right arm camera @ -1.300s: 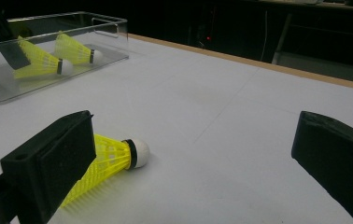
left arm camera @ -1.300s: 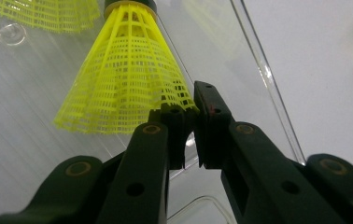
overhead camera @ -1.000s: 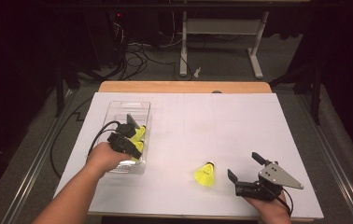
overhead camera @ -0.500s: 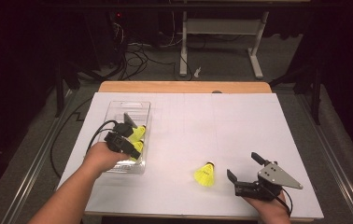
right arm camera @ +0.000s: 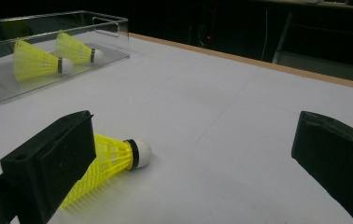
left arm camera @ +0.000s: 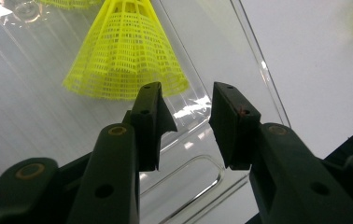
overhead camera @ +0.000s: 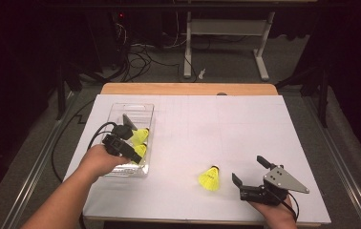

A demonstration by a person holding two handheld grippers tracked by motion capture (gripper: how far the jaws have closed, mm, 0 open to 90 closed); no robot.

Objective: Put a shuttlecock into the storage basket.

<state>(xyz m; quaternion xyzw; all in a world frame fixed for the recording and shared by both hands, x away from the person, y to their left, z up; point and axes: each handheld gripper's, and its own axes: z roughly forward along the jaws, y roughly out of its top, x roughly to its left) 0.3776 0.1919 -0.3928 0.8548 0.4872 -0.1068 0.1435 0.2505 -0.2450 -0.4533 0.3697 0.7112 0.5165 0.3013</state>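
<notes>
A clear plastic tray [overhead camera: 146, 110] at the table's left holds two yellow shuttlecocks [overhead camera: 141, 135] [overhead camera: 140, 150]. My left gripper [overhead camera: 132, 142] hovers over the tray, open. Its jaws have just been opening and nothing is between them. In the left gripper view one shuttlecock [left arm camera: 123, 51] lies on the tray floor [left arm camera: 25, 116] just past the left gripper [left arm camera: 186, 100]. A third shuttlecock [overhead camera: 209, 178] lies on its side on the white table. My right gripper [overhead camera: 248, 168] rests just right of it, jaws wide open. The right gripper view has that shuttlecock [right arm camera: 114, 156] by the left jaw of the right gripper [right arm camera: 193, 144].
The white table sheet [overhead camera: 245, 124] stretches right of the tray, with a wooden edge [overhead camera: 188, 88] at the far side. Beyond it are white desk legs [overhead camera: 187, 43] and cables on a dark floor. The tray [right arm camera: 114, 23] stands far left in the right gripper view.
The left gripper's jaws have spread apart over the tray, leaving the shuttlecock lying there. The left hand shifted only slightly. The right gripper and the loose shuttlecock have not moved.
</notes>
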